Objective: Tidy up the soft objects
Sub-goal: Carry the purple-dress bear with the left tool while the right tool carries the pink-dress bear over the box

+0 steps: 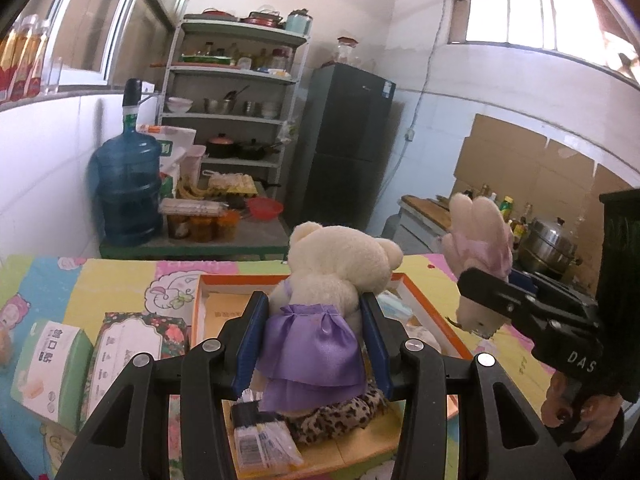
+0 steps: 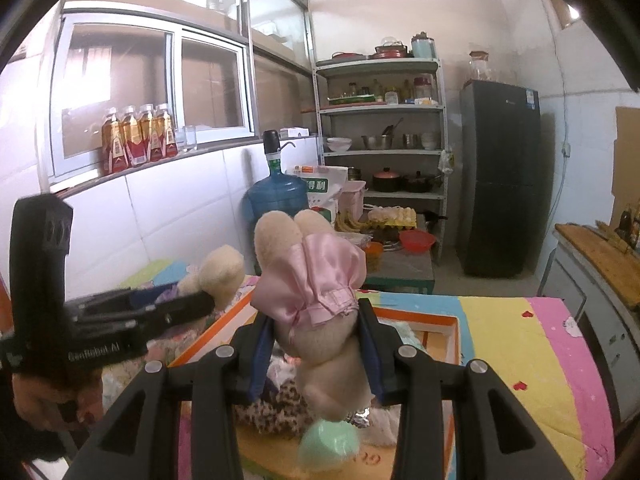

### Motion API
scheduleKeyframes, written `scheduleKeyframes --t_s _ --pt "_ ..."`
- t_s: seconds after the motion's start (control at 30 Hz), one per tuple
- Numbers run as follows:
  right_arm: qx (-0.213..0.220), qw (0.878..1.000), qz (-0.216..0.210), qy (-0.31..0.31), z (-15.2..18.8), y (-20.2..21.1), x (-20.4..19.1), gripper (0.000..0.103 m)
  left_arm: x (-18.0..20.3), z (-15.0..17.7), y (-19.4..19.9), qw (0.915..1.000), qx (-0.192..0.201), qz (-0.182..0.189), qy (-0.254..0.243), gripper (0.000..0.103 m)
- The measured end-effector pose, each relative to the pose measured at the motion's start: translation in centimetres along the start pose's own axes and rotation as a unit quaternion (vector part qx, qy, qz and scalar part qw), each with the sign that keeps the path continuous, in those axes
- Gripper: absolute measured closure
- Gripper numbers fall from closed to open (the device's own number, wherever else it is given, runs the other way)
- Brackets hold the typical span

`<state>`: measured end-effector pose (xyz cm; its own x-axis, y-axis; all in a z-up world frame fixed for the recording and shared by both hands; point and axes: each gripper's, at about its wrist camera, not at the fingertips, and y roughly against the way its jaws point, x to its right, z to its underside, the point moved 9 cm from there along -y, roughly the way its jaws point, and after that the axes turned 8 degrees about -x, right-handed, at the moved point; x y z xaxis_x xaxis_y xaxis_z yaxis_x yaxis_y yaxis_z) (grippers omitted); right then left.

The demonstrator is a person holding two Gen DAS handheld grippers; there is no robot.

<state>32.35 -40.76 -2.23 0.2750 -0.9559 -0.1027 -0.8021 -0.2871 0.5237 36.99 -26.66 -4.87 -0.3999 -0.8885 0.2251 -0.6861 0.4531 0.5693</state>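
Clamped between the blue pads of your left gripper point(image 1: 316, 336), a cream teddy bear in a purple satin skirt point(image 1: 332, 280) hangs above the orange-rimmed box point(image 1: 436, 316) on the quilt-covered table point(image 1: 120, 276); the jaws stand half closed, pressed into its waist. Your right gripper point(image 2: 316, 348) likewise pinches a beige plush doll in a pink satin dress point(image 2: 316, 300) at the body, limbs pointing up, over the same box.

Both toys look light and squashy, so the pads likely sink in and the stuffing gives; the satin looks slick, so a hold on the plush body below the fabric should slip less than one on the skirt.

Inside the box beneath them lie a leopard-print cloth point(image 1: 340, 416) and a mint-green round object point(image 2: 328, 444), with a clear packet point(image 1: 264, 444) at the near edge. Two cartons point(image 1: 100, 360) sit on the quilt left of the box.

Farther off stand a blue water jug point(image 1: 128, 184), a metal shelf rack of pots and bowls point(image 1: 236, 92), and a dark refrigerator point(image 1: 344, 144) against the tiled wall.
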Motion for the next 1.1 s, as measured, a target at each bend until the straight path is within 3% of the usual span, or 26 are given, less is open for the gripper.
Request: scheduleKeyframes --t_s 0.37,0.83,1.1 --pt "-0.011 1.000 0.000 -0.021 -0.1 -4.7 1.2 0.063 -1.5 -0.2 -2.6 0.9997 -0.011 -0.016 0.016 0.055" --pt "-0.036 0.999 -0.008 -0.040 1.8 -6.6 2.8 0.062 -2.3 0.3 -5.7 0.9988 -0.034 -0.025 0.023 0.055" --pt "-0.072 0.997 0.024 -0.019 3.0 -8.3 2.4 0.061 -2.4 1.1 -7.6 0.9970 -0.066 -0.035 0.020 0.055"
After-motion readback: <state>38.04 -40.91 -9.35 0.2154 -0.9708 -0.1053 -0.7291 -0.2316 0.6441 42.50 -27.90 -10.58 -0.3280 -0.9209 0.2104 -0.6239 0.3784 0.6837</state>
